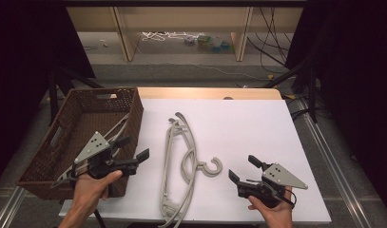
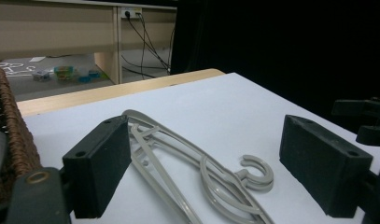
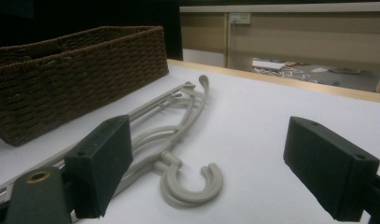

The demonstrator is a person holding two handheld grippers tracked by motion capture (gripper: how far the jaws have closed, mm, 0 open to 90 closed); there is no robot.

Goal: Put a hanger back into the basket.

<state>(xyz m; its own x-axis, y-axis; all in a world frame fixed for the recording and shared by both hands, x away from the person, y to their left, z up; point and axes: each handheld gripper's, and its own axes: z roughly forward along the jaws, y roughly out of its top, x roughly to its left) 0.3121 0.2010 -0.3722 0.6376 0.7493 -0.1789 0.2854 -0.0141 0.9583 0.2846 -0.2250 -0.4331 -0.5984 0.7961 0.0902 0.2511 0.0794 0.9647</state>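
Two or three grey plastic hangers (image 1: 181,161) lie stacked in the middle of the white table top (image 1: 248,123), hook toward the right. My left gripper (image 1: 132,147) hovers open just left of them, beside the brown wicker basket (image 1: 131,118). The hangers' hook (image 2: 267,179) shows between and beyond the open black jaws of the left gripper (image 2: 206,140). My right gripper (image 1: 244,168) rests open near the front right, aimed at the hook (image 3: 190,197); nothing sits between the wide-apart jaws of the right gripper (image 3: 211,149). More grey hangers (image 1: 117,130) lie inside the basket.
The basket (image 3: 85,70) fills the table's left side. A wooden strip (image 1: 205,93) edges the far side. Beyond it are shelf legs (image 1: 242,33) and loose cables (image 1: 162,35) on the floor. Black drapes flank both sides.
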